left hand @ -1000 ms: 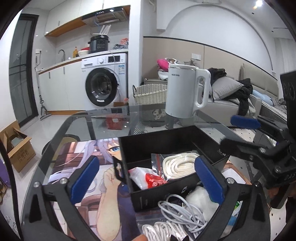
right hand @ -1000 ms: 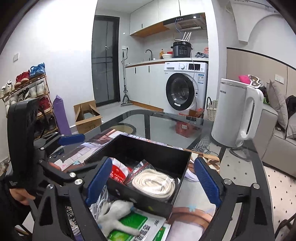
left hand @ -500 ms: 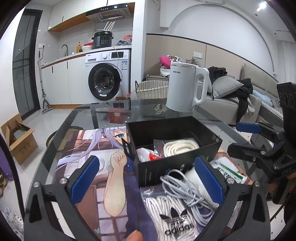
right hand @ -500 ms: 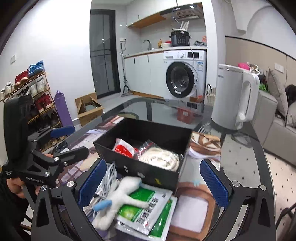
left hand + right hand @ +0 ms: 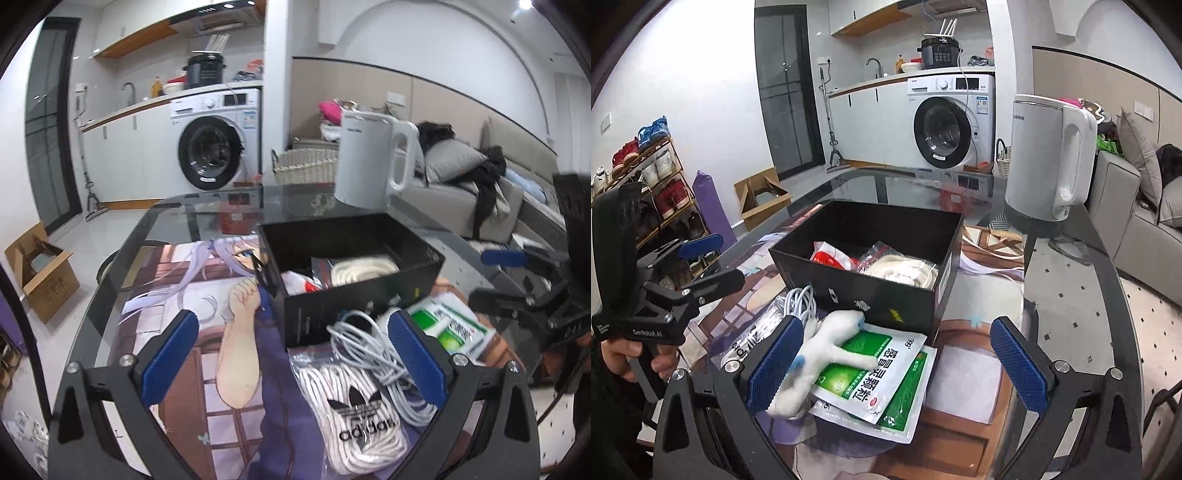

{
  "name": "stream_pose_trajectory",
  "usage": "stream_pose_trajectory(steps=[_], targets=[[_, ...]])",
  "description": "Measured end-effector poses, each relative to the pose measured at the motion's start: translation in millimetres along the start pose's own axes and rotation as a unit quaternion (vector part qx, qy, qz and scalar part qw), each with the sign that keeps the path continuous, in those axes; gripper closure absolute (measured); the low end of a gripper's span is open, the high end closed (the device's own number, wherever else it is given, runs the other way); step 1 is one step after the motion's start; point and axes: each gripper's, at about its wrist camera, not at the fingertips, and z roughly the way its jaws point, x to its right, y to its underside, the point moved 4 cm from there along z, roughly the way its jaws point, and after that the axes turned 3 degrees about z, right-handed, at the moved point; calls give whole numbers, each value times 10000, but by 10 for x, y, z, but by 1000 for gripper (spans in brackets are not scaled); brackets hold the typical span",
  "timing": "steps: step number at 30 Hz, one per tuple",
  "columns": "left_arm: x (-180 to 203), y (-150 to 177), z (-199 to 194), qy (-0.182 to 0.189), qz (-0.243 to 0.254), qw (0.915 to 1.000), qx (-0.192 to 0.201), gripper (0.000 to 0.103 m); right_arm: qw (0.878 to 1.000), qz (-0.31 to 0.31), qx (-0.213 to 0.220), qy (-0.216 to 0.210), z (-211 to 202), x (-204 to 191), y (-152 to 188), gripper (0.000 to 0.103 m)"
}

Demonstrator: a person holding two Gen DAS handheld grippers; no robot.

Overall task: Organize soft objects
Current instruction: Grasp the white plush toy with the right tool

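Note:
A black open box (image 5: 362,299) (image 5: 871,295) stands on the glass table. Inside it lie a bagged coil of white rope (image 5: 364,267) (image 5: 905,271) and a red-and-white packet (image 5: 831,256). In front of the box are a white cable bundle (image 5: 373,354), bagged white Adidas laces (image 5: 354,402), a white plush toy (image 5: 820,354) and green sachets (image 5: 882,376). My left gripper (image 5: 291,321) is open above the laces and cable, holding nothing. My right gripper (image 5: 897,326) is open over the plush toy and sachets, also with nothing in it.
A white electric kettle (image 5: 369,158) (image 5: 1049,155) stands on the table beyond the box. An anime-print mat (image 5: 207,295) covers the table's left part. The glass table edge (image 5: 1123,295) curves along the right. A hand (image 5: 631,354) holds the left gripper's handle.
Both grippers have drawn back from the box toward the near side of the table. The laces, cable, plush toy and sachets now show more fully between the fingers.

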Motion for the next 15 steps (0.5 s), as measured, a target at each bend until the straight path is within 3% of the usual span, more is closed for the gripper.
stream_pose_trajectory(steps=[15], targets=[[118,167,94,89,248,9991,-323,0,9973,-446,-538,-202,125,-149,172,0]])
